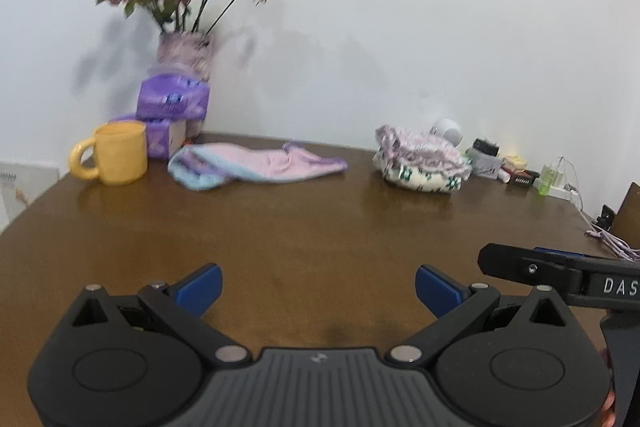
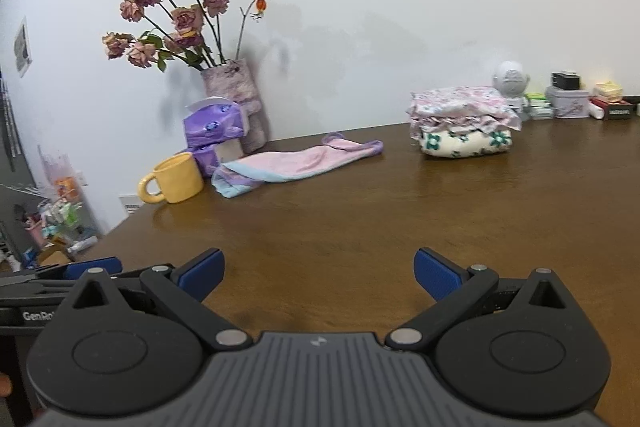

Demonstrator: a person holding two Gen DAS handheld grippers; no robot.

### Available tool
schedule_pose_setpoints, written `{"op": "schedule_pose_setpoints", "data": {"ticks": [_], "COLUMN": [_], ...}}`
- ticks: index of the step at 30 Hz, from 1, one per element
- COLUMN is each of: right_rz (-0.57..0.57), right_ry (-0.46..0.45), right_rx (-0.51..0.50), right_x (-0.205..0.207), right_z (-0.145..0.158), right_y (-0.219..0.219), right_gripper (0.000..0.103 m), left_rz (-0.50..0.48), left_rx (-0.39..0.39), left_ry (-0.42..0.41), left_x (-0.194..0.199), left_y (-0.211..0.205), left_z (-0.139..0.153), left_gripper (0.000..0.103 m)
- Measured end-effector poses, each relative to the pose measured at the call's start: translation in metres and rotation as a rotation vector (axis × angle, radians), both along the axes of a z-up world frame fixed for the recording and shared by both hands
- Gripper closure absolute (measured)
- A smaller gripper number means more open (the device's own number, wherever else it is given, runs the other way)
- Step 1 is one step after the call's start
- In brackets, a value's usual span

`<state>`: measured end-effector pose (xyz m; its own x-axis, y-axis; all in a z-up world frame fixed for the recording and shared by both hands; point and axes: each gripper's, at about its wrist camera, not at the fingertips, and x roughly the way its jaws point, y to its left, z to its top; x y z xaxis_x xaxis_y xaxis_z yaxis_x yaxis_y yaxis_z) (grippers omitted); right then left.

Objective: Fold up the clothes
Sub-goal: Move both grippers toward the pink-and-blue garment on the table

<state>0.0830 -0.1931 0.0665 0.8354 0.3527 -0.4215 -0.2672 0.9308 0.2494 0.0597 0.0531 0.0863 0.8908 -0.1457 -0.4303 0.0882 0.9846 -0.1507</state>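
Both tongs hang low over the near part of the brown tabletop [image 2: 360,211], side by side and pointing toward the back wall. The left tongs [image 1: 318,287] stand wide open, blue pads far apart, with only bare wood between them. The right tongs [image 2: 319,269] are spread just as wide and also grip nothing; in the left view they show as a black bar at the right edge. The task's thing, a pink cloth [image 2: 296,165] with blue and purple trim, lies loose and rumpled at the far side of the tabletop, well apart from both tongs, straight ahead and a little left of them. Its blue end lies just beside a yellow mug [image 2: 174,179]. Behind the mug are purple tissue packs [image 2: 214,125] and a vase [image 2: 240,99] of dried roses against the wall. To the right of the cloth, also at the far edge, sits a stack [image 2: 464,123] of folded floral garments, apart from the cloth, and past it small boxes and bottles line the wall.
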Motion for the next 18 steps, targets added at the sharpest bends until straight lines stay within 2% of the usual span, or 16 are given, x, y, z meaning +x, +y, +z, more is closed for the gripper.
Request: {"op": "schedule_pose_setpoints", "data": {"ticks": [7,12,18], "right_rz": [0.057,0.128,0.174], "right_ry": [0.014,0.000,0.008], "right_rx": [-0.015,-0.110,-0.193], "right_x": [0.039,0.072,0.122], "right_z": [0.033,0.057,0.079], "right_y": [0.006,0.026,0.048], "right_gripper": [0.000,0.000,0.000], "left_rz": [0.040,0.086,0.046], "left_rx": [0.043,0.073,-0.003], "left_ry": [-0.031,-0.022,0.044], "left_x": [0.030,0.060,0.109], "left_y": [0.024,0.041,0.068], "left_z": [0.036,0.051,0.058], "left_gripper": [0.000,0.000,0.000]}}
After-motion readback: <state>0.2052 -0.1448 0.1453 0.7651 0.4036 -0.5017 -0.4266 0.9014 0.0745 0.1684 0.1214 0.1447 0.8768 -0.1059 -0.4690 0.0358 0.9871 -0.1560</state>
